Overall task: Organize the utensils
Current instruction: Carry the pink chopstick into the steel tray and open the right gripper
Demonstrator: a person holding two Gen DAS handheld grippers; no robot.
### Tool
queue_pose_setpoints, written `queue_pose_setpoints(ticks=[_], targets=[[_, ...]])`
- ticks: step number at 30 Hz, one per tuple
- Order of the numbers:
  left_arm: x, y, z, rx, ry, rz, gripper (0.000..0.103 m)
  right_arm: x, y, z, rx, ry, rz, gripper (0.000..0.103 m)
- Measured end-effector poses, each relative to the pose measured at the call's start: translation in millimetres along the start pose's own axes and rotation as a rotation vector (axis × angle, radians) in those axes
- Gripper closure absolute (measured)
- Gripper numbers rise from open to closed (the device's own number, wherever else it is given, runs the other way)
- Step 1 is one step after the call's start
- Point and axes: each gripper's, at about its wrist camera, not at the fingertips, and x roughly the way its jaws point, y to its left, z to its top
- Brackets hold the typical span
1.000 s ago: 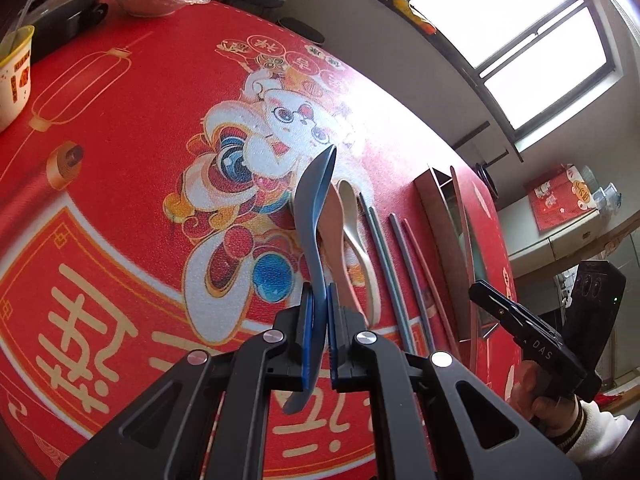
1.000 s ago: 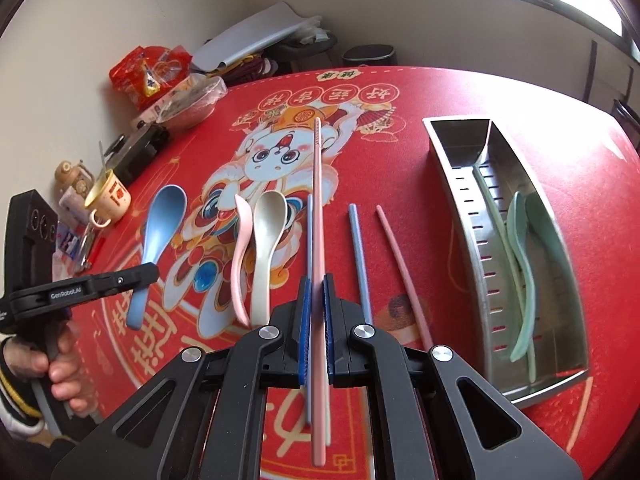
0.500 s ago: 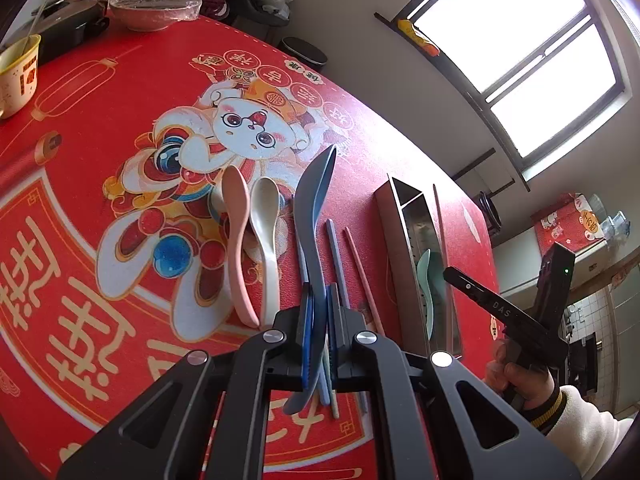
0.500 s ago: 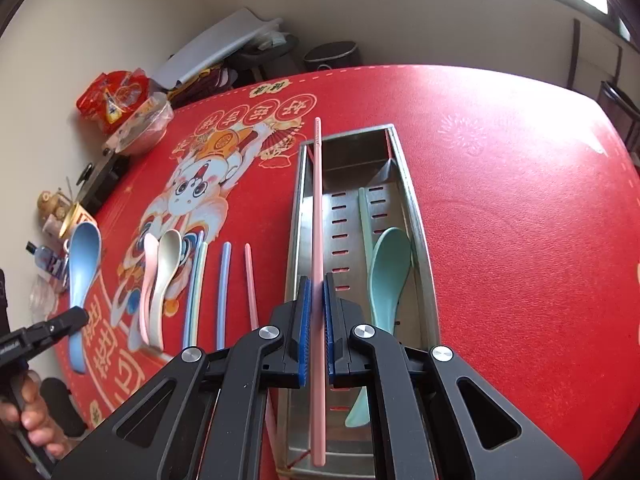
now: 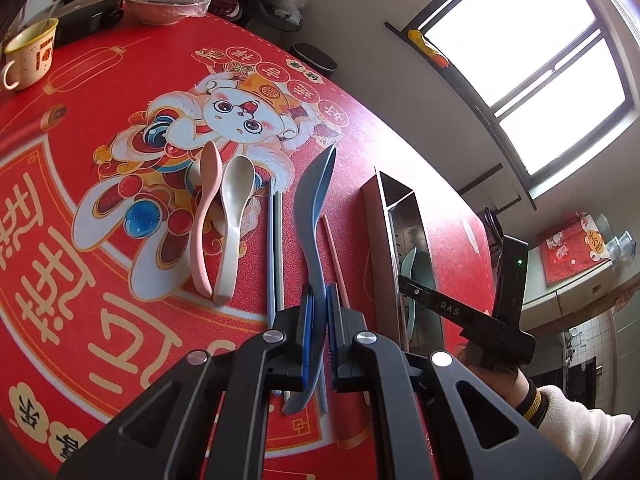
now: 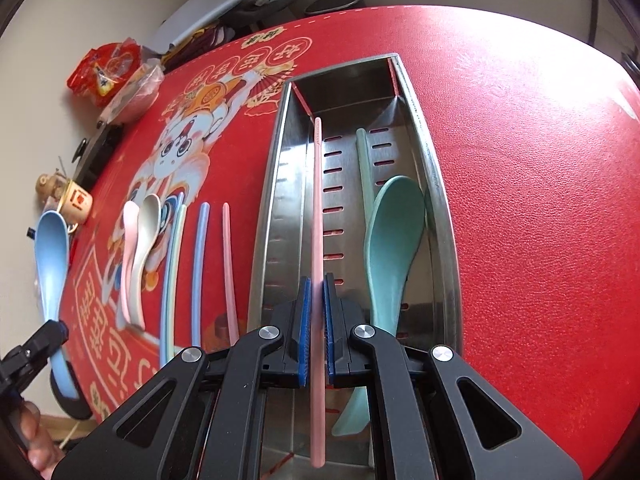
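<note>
My left gripper (image 5: 317,300) is shut on a blue spoon (image 5: 316,204) and holds it above the red mat, left of the steel tray (image 5: 394,216). My right gripper (image 6: 316,292) is shut on a pink chopstick (image 6: 318,208), held lengthwise over the steel tray (image 6: 436,200). A green spoon (image 6: 390,236) and a green chopstick (image 6: 362,152) lie in the tray. On the mat lie a pink spoon (image 5: 206,216), a cream spoon (image 5: 234,216), a pink chopstick (image 6: 229,256), a blue chopstick (image 6: 199,264) and a green chopstick (image 6: 173,272). The blue spoon (image 6: 50,264) shows at left in the right wrist view.
A cup (image 5: 30,54), a black pot (image 5: 80,10) and a covered bowl (image 5: 168,4) stand at the mat's far left edge. Snack bags (image 6: 106,66) lie near the wall. The right hand and its gripper body (image 5: 472,312) are beside the tray.
My right gripper has carried the pink chopstick from over the mat to over the tray and lower into it. My left gripper has drifted right with the blue spoon, toward the tray.
</note>
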Motion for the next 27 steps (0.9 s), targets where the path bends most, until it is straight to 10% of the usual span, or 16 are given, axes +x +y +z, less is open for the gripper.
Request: queue_pose_setpoints(ticks=[27], targets=[[18.1,-33.7,25.4,0.094,0.045,-0.033,0.097,-43.4,6.4,-0.5,0.029,-0.07,-0.048,0.095]])
